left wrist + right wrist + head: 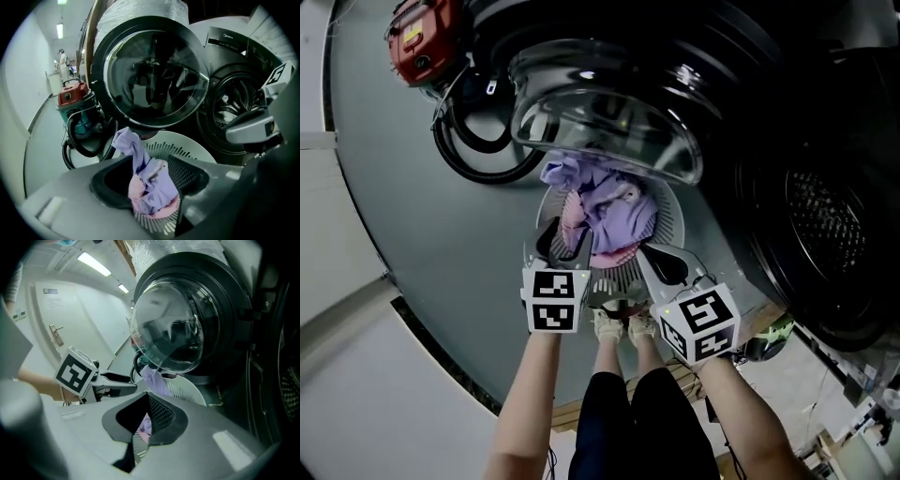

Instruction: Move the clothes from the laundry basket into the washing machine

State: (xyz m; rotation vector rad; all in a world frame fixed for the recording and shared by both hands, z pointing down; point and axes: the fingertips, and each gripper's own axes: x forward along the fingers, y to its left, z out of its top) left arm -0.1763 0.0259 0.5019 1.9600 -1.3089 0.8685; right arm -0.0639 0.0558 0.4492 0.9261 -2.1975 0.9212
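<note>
A heap of lilac and pink clothes (609, 211) fills the white slatted laundry basket (673, 217) on the floor, under the washing machine's open glass door (609, 112). The dark drum opening (825, 225) is to the right. My left gripper (562, 239) is at the basket's near left rim, open. In the left gripper view, the clothes (152, 187) lie between the spread jaws of the left gripper (150, 176) and touch both pads. My right gripper (652, 253) rests at the near right rim. In its own view the right gripper (147, 397) has its tips together and nothing held.
A red vacuum cleaner (422, 37) with a coiled black hose (478, 159) stands on the floor left of the door. The person's feet (619, 328) are just in front of the basket. Another person (62, 58) stands far down the corridor.
</note>
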